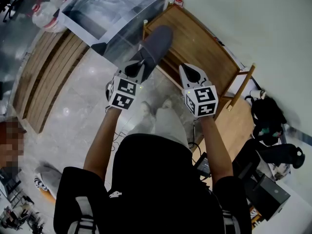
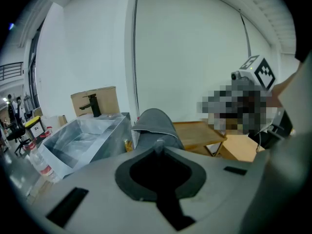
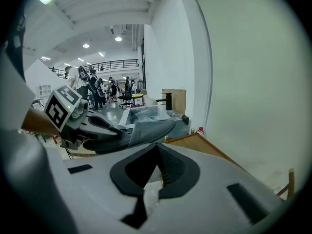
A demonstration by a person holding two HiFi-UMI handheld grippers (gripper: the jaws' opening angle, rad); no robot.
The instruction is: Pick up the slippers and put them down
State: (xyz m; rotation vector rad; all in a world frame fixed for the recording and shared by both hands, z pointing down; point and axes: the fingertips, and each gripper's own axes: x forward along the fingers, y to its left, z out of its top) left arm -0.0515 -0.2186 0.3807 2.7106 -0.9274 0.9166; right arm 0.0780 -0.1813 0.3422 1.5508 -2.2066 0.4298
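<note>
A grey slipper (image 1: 157, 42) hangs in the air over the near corner of a low wooden table (image 1: 197, 45), toe pointing away. My left gripper (image 1: 140, 65) is shut on its heel end. In the left gripper view the slipper (image 2: 155, 126) juts out just past the left gripper (image 2: 158, 146). From the right gripper view the slipper (image 3: 144, 130) shows side-on, and the left gripper (image 3: 100, 123) holds it. My right gripper (image 1: 189, 72) floats beside it over the table, its jaws together with nothing in them; the right gripper (image 3: 157, 149) points past the table's edge. I see no second slipper.
A metal sink box (image 1: 100, 13) with a black tap stands behind the table. A slatted wooden bench (image 1: 44, 77) lies left on the shiny floor. Black bags (image 1: 267, 116) and gear crowd the right. The white wall runs along the table's far side.
</note>
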